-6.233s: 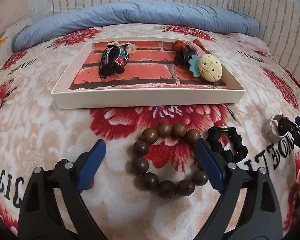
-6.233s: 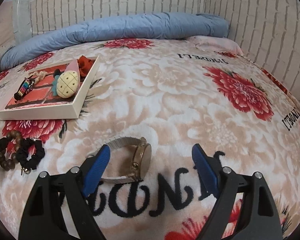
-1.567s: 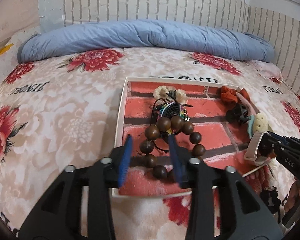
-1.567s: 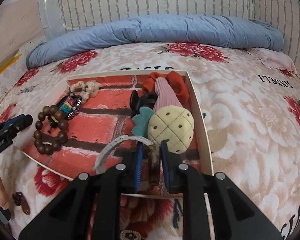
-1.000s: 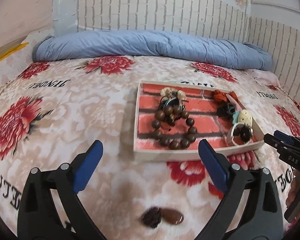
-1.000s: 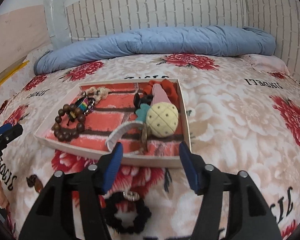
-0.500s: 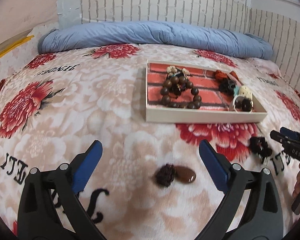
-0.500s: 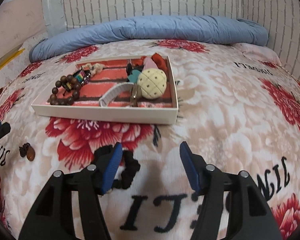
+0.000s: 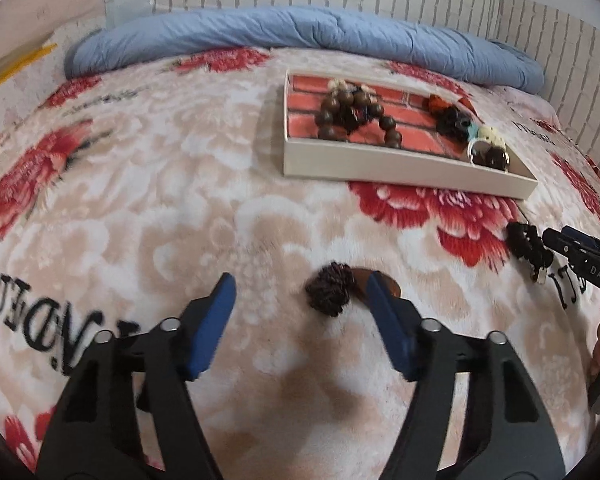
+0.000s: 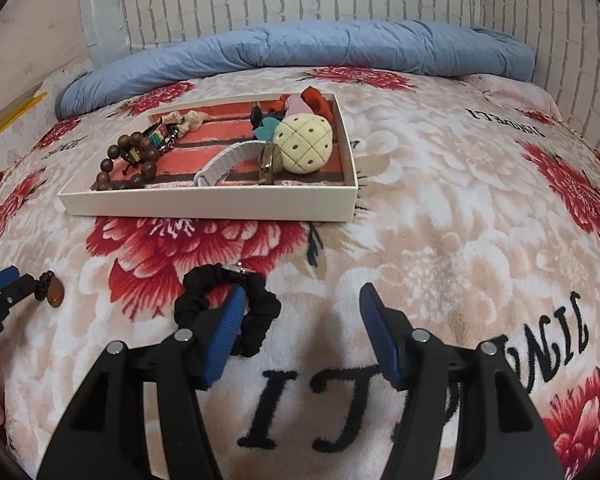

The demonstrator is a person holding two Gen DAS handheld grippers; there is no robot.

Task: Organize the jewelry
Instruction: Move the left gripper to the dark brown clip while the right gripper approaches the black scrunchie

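While agape, both grippers above loose jewelry: left gripper, right gripper.

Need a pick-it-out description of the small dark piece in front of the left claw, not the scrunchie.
Start at the white tray on the floral blanket, then come toward the camera to the open left claw. The brown bead cluster lies there, joined to an amber oval, unlike the bigger black scrunchie off to the right.

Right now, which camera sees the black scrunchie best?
The right wrist view: the scrunchie lies large and close on the blanket, with one finger of the open right gripper covering a bit of it. The left wrist view shows it small at the right edge, near the right gripper's tip.
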